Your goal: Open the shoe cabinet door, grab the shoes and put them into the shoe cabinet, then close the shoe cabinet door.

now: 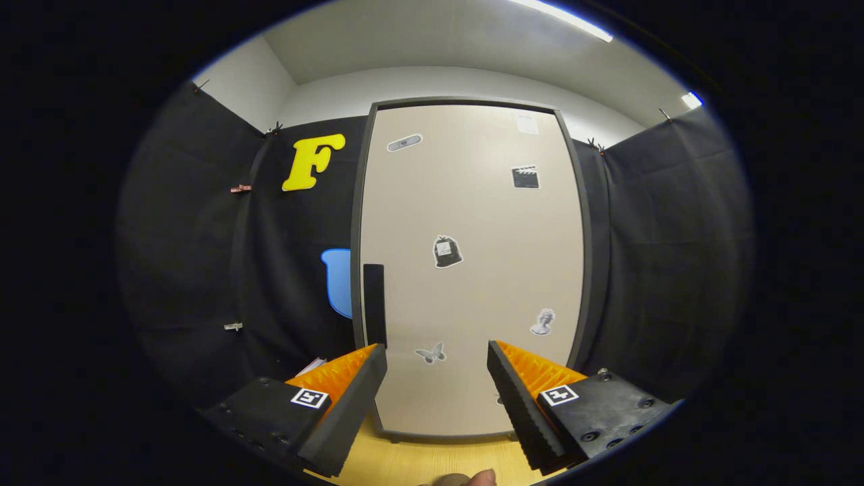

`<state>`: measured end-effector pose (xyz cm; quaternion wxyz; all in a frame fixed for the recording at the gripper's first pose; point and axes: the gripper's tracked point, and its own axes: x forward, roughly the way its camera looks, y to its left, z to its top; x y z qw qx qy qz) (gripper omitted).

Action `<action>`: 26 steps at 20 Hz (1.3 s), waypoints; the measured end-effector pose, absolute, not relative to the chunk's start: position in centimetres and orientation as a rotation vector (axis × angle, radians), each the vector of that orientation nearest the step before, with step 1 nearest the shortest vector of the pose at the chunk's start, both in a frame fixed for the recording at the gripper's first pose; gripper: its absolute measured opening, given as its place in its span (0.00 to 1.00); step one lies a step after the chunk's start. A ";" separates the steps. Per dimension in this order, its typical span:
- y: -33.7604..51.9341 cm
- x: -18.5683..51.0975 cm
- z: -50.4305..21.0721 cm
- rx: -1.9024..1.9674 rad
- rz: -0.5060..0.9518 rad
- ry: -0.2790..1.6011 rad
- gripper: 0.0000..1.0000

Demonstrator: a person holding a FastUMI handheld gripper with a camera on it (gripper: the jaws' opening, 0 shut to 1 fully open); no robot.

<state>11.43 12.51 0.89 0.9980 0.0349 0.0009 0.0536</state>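
Jaws apart – gripper (pixel 437 368) facing closed shoe cabinet door (pixel 472 270), picture stickers (pixel 447 252), no legible writing

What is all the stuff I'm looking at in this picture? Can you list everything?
Shoe cabinet: one, beige door in a dark grey frame, shut, straight ahead beyond the fingers.
Door handle: one, black, upright at the door's left edge, just above one finger.
Stickers: about seven, black and grey, scattered over the door.
Floor: light wood, under the cabinet.
Clips: several, small, on the black cloth wall.
Ceiling lights: two, white.
Tool: one, open, fingers apart, holding nothing.
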 end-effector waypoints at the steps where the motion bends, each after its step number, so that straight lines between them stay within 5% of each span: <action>1: 13.3 12.6 0.7 0.072 0.113 0.005 0.98; 14: 20.4 23.9 -0.5 0.076 0.114 0.028 0.98; 18: 20.5 25.0 -0.7 0.122 0.091 0.044 0.75; 21: 21.8 25.0 -1.1 0.109 0.119 0.049 0.40; 26: 21.7 24.3 -1.2 0.110 0.169 0.069 0.24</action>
